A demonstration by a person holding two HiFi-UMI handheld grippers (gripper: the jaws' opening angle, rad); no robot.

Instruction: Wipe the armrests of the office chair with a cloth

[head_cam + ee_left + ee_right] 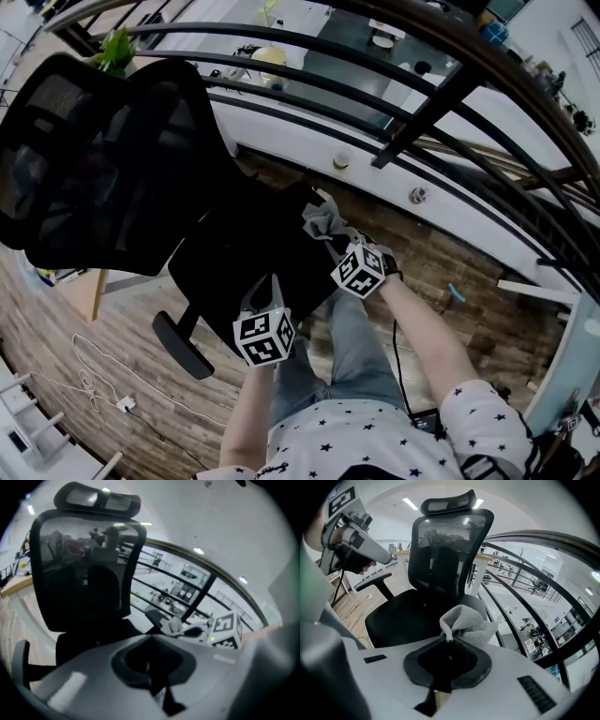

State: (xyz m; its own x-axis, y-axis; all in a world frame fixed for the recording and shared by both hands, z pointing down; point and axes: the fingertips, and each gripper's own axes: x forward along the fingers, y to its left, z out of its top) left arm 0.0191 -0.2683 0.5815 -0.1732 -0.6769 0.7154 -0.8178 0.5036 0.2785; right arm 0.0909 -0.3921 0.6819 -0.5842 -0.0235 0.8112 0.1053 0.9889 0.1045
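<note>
Wood floor [450, 281], railing [394, 103] at upper right. 1 office chair [246, 253], centre. 1 cloth [465, 619], pinched in right hand-held gripper [449, 641], over armrest [480, 603], mid-frame. Left hand-held gripper [270, 289], lower centre, pressed together, empty.

Wood-plank floor [122, 323], office chair [251, 258] standing on it, loose white cable [89, 377], perhaps a charger lead

Black chair [253, 267]; grey cloth [467, 620]; white star-print shirt [375, 441].
</note>
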